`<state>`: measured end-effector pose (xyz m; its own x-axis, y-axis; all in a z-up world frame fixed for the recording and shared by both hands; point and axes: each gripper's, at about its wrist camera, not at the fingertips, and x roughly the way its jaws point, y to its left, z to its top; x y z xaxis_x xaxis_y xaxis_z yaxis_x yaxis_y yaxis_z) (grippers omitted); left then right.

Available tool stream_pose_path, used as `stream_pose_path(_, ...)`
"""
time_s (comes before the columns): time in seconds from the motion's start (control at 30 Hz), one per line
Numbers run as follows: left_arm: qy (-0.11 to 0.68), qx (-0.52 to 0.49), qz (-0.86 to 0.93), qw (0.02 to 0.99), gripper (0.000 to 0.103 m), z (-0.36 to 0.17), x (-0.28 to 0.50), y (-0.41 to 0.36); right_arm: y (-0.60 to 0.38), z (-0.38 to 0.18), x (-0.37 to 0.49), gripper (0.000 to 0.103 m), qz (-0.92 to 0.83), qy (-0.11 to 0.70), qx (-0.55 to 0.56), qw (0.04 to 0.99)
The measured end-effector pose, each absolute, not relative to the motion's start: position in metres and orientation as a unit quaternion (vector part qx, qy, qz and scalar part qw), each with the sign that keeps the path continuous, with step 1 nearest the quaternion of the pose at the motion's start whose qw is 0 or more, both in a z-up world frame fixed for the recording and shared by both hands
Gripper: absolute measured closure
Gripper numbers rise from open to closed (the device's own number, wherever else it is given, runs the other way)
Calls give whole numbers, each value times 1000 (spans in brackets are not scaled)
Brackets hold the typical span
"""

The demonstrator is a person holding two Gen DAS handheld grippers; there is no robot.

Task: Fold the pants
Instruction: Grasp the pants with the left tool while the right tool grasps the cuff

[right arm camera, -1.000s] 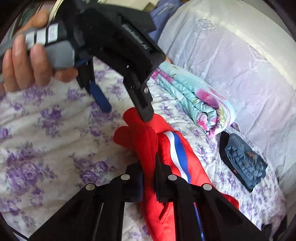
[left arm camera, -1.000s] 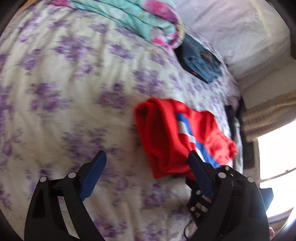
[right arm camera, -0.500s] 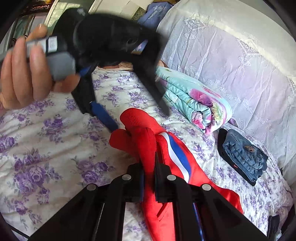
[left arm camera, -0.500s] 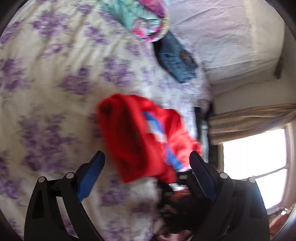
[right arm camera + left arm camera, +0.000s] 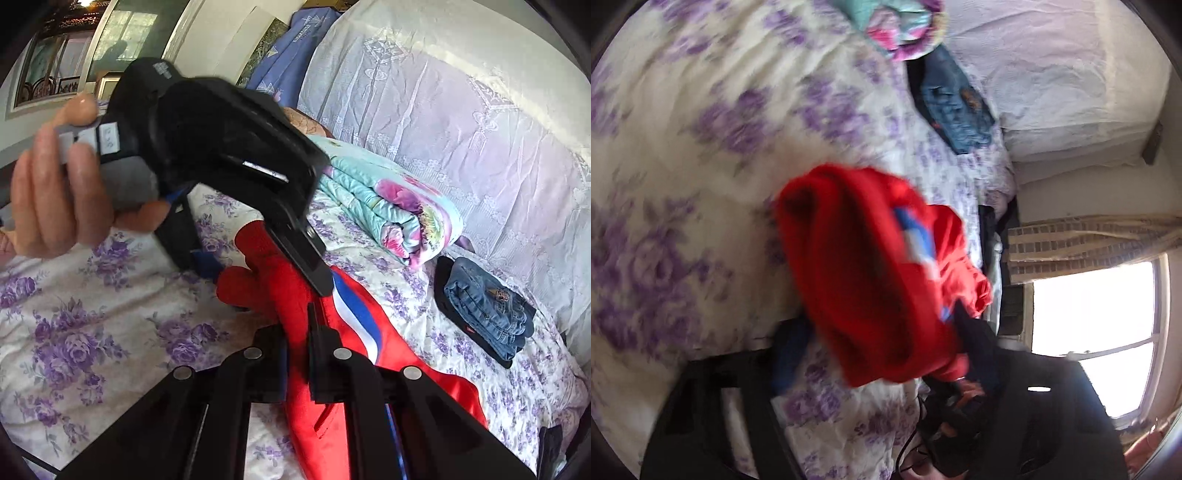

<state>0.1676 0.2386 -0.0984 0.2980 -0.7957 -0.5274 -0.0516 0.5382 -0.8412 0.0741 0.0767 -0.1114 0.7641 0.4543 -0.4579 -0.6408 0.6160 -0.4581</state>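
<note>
The red pants [image 5: 295, 295], with a white and blue stripe down the side, lie bunched on the flowered bed [image 5: 92, 332], out in the open sheet and near the folded quilt [image 5: 388, 206] that sits toward the pillow end, with a small stack of folded jeans [image 5: 487, 306] closer to the bed's far edge. The right gripper [image 5: 297, 354] has its jaws pinched down on a ridge of the red cloth, which runs up between them. The left gripper [image 5: 266, 273], held in a hand [image 5: 55, 192], comes in over the free end of the bundle; its jaws have just been closing, and they now stand about half open with the red fabric between them, one finger at each side of the bunch. Its own view is blurred, so whether the pads already press on the cloth cannot be told; I read them as straddling it rather than clamping it. The fabric looks light, soft and limp, a knit that will sag and slide rather than hold a crease, so it should follow whichever point is lifted and droop everywhere else. A good hold would be on a doubled edge such as the waistband or a leg hem, gathering both layers, since a single layer would probably pull free and undo the fold.
</note>
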Motion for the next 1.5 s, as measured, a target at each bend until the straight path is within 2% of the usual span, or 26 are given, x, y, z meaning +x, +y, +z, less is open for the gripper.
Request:
stream_pose_path(0.03,522,-381,-258,718,53,-92,167,238,77,-111,73,95,307,149,-310,887)
stream_pose_path(0.1,506,-339,-248,753,59,-77,162,234,79,-110,71,95,307,151,-309,887)
stream_pose_path(0.27,457,-276,-246,809,62,-42,141,238,90,-96,53,94,322,125,-317,883)
stream_pose_path(0.37,462,-250,-215,823,65,-50,134,246,101,-112,55,90,341,148,-319,872)
stream_pose_path(0.4,478,-243,-196,821,65,-66,134,248,104,-122,57,84,346,167,-325,864)
stream_pose_path(0.43,488,-238,-180,820,65,-77,135,248,107,-130,59,64,351,183,-331,856)
stream_pose_path(0.5,501,-265,-170,806,63,-103,134,256,104,-131,57,54,349,192,-335,854)
stream_pose_path(0.57,490,-296,-177,801,63,-101,128,269,88,-112,54,45,344,181,-303,870)
stream_pose_path(0.63,468,-269,-146,829,62,-84,120,276,48,-84,59,26,323,179,-225,901)
stream_pose_path(0.67,452,-227,-101,857,62,-69,114,279,16,-71,64,25,303,184,-172,919)
stream_pose_path(0.7,435,-183,-58,879,60,-54,107,280,-8,-64,68,25,283,189,-135,930)
stream_pose_path(0.73,421,-153,-28,893,52,-41,101,279,-36,-60,74,25,261,195,-100,940)
stream_pose_path(0.8,392,-128,-12,911,39,-18,90,275,-103,-57,82,25,192,211,-16,958)
stream_pose_path(0.87,366,-117,-22,923,31,-2,83,265,-169,-64,84,25,124,228,64,964)
stream_pose_path(0.9,349,-111,-31,930,23,6,81,255,-202,-69,85,24,95,236,108,961)
stream_pose_path(0.93,335,-106,-42,935,14,12,80,243,-240,-76,80,21,67,243,166,953)
stream_pose_path(1.0,312,-103,-67,942,4,17,81,219,-295,-95,68,13,28,242,257,935)
stream_pose_path(1.07,316,-111,-93,938,4,13,99,186,-345,-118,57,4,-4,239,344,908)
stream_pose_path(1.17,350,-130,-117,920,4,-9,130,148,-392,-140,50,3,-14,244,409,879)
stream_pose_path(1.27,393,-145,-100,903,4,-39,157,129,-416,-143,51,5,-27,229,393,890)
stream_pose_path(1.33,422,-147,-77,891,4,-61,171,124,-428,-141,57,19,-29,228,376,898)
stream_pose_path(1.5,417,-147,-72,894,4,-73,168,128,-453,-148,94,33,-17,248,361,899)
